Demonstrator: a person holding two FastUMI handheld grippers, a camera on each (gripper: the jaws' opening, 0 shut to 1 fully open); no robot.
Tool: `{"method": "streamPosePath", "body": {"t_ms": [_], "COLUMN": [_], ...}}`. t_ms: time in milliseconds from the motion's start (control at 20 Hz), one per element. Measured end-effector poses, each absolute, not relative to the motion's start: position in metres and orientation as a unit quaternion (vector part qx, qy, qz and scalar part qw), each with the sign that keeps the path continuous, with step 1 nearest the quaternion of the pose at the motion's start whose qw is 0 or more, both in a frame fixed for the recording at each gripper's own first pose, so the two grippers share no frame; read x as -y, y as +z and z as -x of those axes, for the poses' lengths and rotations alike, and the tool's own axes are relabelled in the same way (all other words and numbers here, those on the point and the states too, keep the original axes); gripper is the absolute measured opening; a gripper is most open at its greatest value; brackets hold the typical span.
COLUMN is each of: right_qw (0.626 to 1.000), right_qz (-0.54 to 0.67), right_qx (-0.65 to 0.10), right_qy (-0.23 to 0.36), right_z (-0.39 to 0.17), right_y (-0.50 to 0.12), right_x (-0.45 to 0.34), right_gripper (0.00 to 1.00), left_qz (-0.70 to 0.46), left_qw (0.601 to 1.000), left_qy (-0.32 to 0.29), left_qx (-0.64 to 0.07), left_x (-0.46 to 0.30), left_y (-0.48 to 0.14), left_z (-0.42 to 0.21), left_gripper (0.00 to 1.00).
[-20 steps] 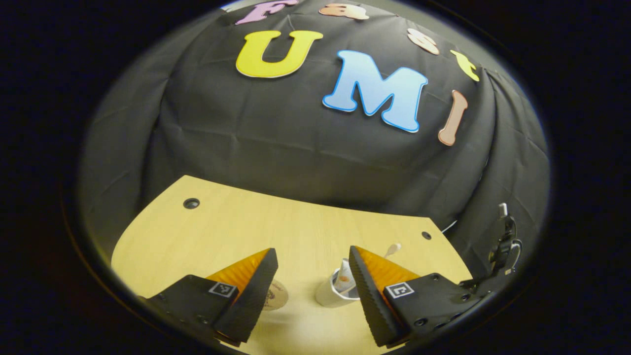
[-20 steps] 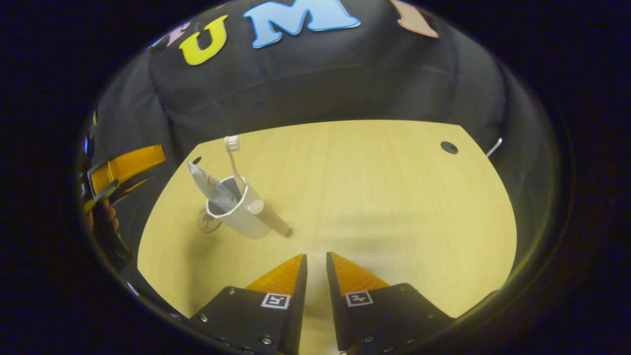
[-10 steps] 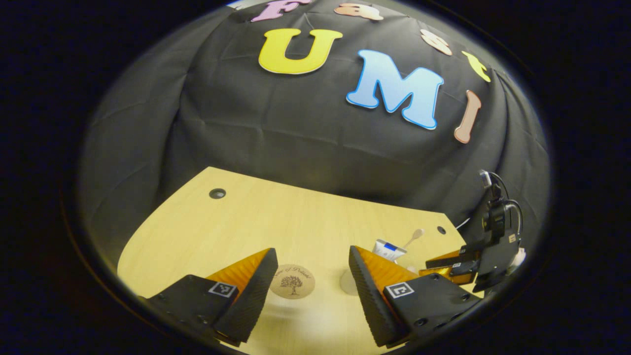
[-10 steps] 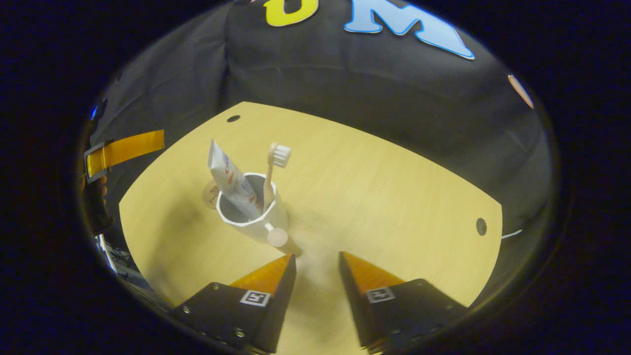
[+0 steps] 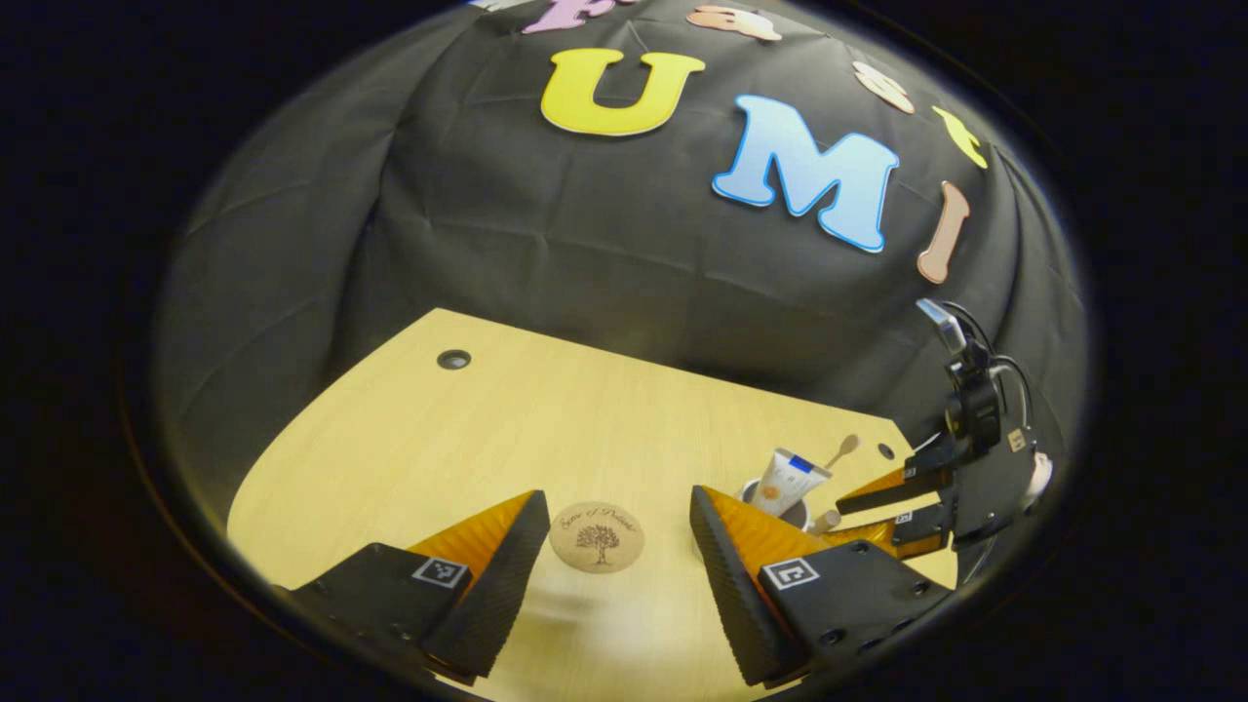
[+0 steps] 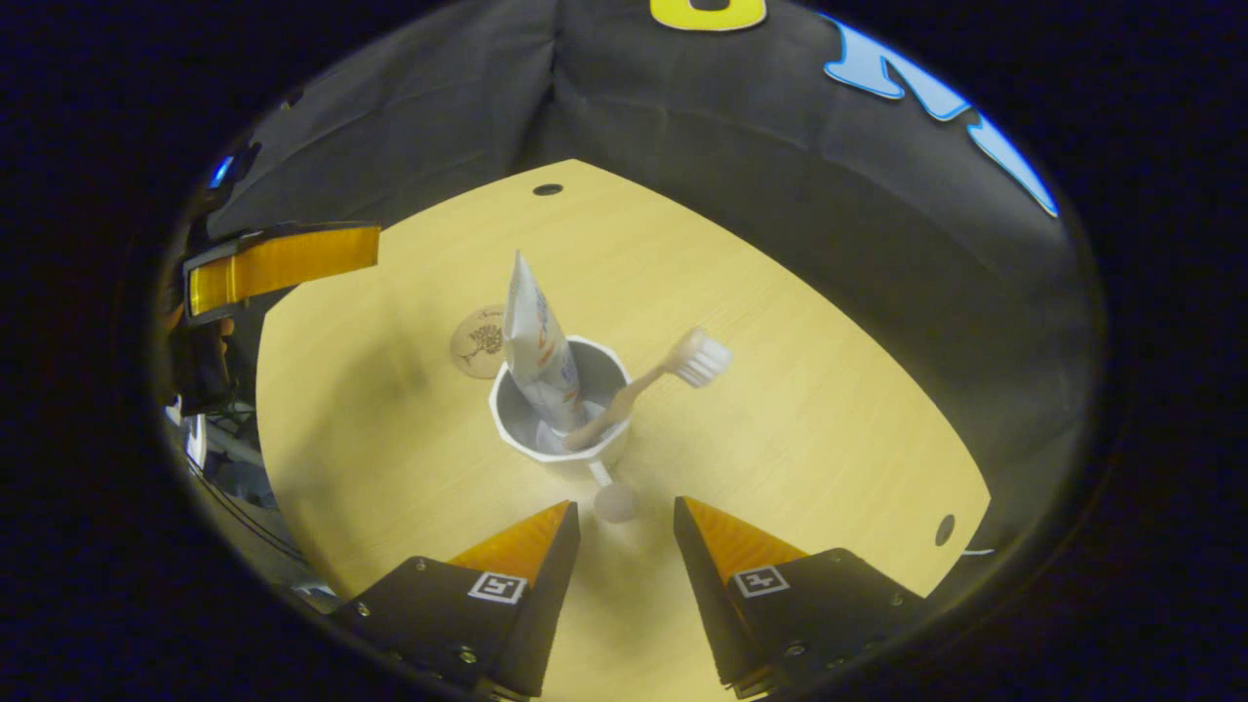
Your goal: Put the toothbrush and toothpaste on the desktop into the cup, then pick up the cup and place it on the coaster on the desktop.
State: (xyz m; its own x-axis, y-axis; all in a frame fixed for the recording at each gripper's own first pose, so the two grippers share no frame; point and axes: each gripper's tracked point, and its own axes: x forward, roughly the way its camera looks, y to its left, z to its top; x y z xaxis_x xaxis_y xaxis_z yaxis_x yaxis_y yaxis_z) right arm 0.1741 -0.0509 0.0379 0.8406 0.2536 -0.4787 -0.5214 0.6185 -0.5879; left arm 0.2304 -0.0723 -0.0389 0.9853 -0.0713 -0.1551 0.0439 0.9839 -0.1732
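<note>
On the desk (image 6: 799, 409), just beside the coaster (image 6: 478, 341), stands the white cup (image 6: 561, 429) holding toothpaste (image 6: 536, 356) and toothbrush (image 6: 653, 375). Right gripper (image 6: 624, 522), nearer than before, spread empty before its knob handle; left gripper (image 5: 619, 526) wide open, empty.

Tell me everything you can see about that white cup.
The cup is white, glossy like ceramic, with a faceted rim and a short knob handle facing the right gripper, whose open fingers aren't touching it. It stands upright on the wooden desk, beside the coaster, holding a toothpaste tube and leaning toothbrush.
</note>
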Motion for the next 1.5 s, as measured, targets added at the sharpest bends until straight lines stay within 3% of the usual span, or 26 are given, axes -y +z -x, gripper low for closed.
{"method": "streamPosePath", "body": {"t_ms": [100,150,300,400,500,600,650,700,900,1100,1150,1200,1250,1300,1350,1450,1500], "right_qw": [0.871,0.866,0.854,0.851,0.847,0.847,0.846,0.848,0.851,0.864,0.867,0.871,0.874,0.875,0.877,0.881,0.883], "right_qz": [0.393,0.401,0.418,0.409,0.416,0.417,0.405,0.402,0.404,0.39,0.384,0.377,0.367,0.364,0.363,0.349,0.341], "right_qx": [-0.185,-0.19,-0.201,-0.219,-0.221,-0.221,-0.237,-0.236,-0.224,-0.202,-0.2,-0.198,-0.199,-0.196,-0.191,-0.186,-0.185], "right_qy": [0.228,0.232,0.236,0.248,0.245,0.245,0.251,0.253,0.251,0.247,0.246,0.247,0.249,0.251,0.25,0.258,0.264], "right_z": [-0.178,-0.182,-0.192,-0.194,-0.203,-0.199,-0.197,-0.196,-0.196,-0.198,-0.198,-0.197,-0.196,-0.195,-0.195,-0.194,-0.193], "right_y": [0.037,0.035,0.028,0.019,0.013,0.019,0.013,0.014,0.016,0.014,0.014,0.013,0.014,0.014,0.018,0.019,0.02], "right_x": [0.045,0.043,0.039,0.034,0.031,0.033,0.031,0.032,0.029,0.026,0.026,0.024,0.022,0.02,0.017,0.0,-0.009], "right_gripper": [0.58,0.58,0.55,0.46,0.46,0.26,0.26,0.26,0.13,0.13,0.17,0.13,0.13,0.13,0.13,0.13,0.13], "left_qz": [0.081,0.08,0.083,0.084,0.082,0.081,0.083,0.086,0.099,0.096,0.096,0.097,0.097,0.097,0.098,0.099,0.099], "left_qw": [0.993,0.993,0.992,0.992,0.992,0.992,0.992,0.991,0.989,0.989,0.989,0.989,0.989,0.989,0.989,0.989,0.989], "left_qy": [-0.024,-0.023,-0.017,-0.012,-0.006,0.001,0.004,0.008,0.017,0.02,0.021,0.021,0.022,0.022,0.022,0.023,0.024], "left_qx": [-0.087,-0.089,-0.092,-0.092,-0.095,-0.098,-0.099,-0.102,-0.106,-0.107,-0.107,-0.108,-0.109,-0.109,-0.109,-0.111,-0.112], "left_x": [0.068,0.066,0.06,0.055,0.049,0.046,0.043,0.04,0.036,0.033,0.032,0.032,0.032,0.03,0.03,0.028,0.027], "left_y": [-0.046,-0.047,-0.05,-0.051,-0.054,-0.057,-0.059,-0.061,-0.068,-0.067,-0.067,-0.068,-0.07,-0.071,-0.071,-0.072,-0.074], "left_z": [-0.226,-0.224,-0.22,-0.217,-0.215,-0.209,-0.206,-0.206,-0.2,-0.202,-0.202,-0.201,-0.2,-0.198,-0.196,-0.19,-0.186], "left_gripper": [0.94,1.0,1.0,1.0,1.0,1.0,1.0,0.94,0.94,0.94,0.94,0.94,1.0,1.0,0.94,0.94,1.0]}}
